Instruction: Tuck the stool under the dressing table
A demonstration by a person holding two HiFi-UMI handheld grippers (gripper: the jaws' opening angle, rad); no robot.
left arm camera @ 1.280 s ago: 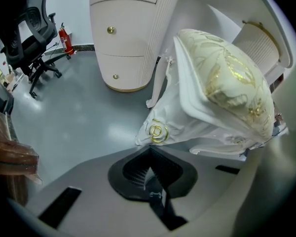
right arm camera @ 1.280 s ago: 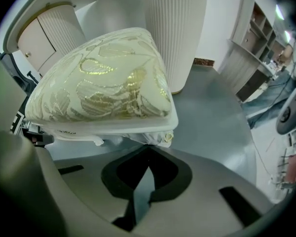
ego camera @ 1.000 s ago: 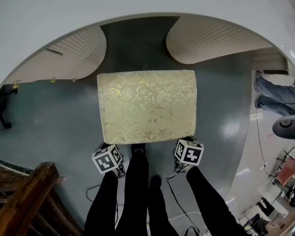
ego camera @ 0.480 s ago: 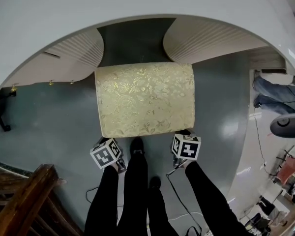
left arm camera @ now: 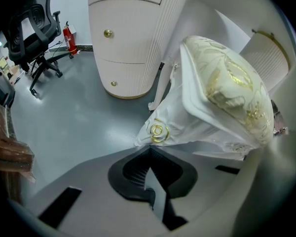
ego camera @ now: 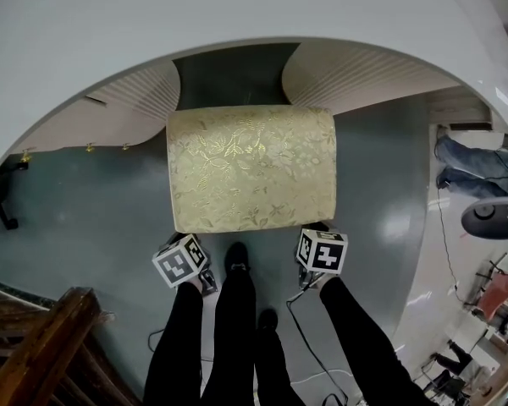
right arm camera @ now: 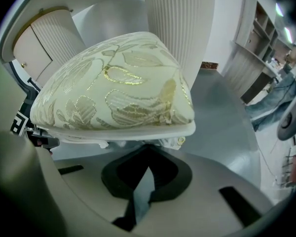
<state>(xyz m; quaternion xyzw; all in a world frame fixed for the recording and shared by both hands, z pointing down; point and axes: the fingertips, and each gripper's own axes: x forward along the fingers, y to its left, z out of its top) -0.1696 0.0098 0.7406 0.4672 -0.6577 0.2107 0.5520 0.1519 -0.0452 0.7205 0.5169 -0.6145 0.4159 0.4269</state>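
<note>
Abreast, left gripper (left arm camera: pixel 149 153), right gripper (right arm camera: pixel 148 149) on stool (ego camera: pixel 251 167)

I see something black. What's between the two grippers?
In the head view, the person's black shoe and leg stand between the left gripper and right gripper.

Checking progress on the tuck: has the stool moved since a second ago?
Yes. The stool has slid forward, away from the person; its far edge now reaches the gap between the pedestals of the dressing table.
</note>
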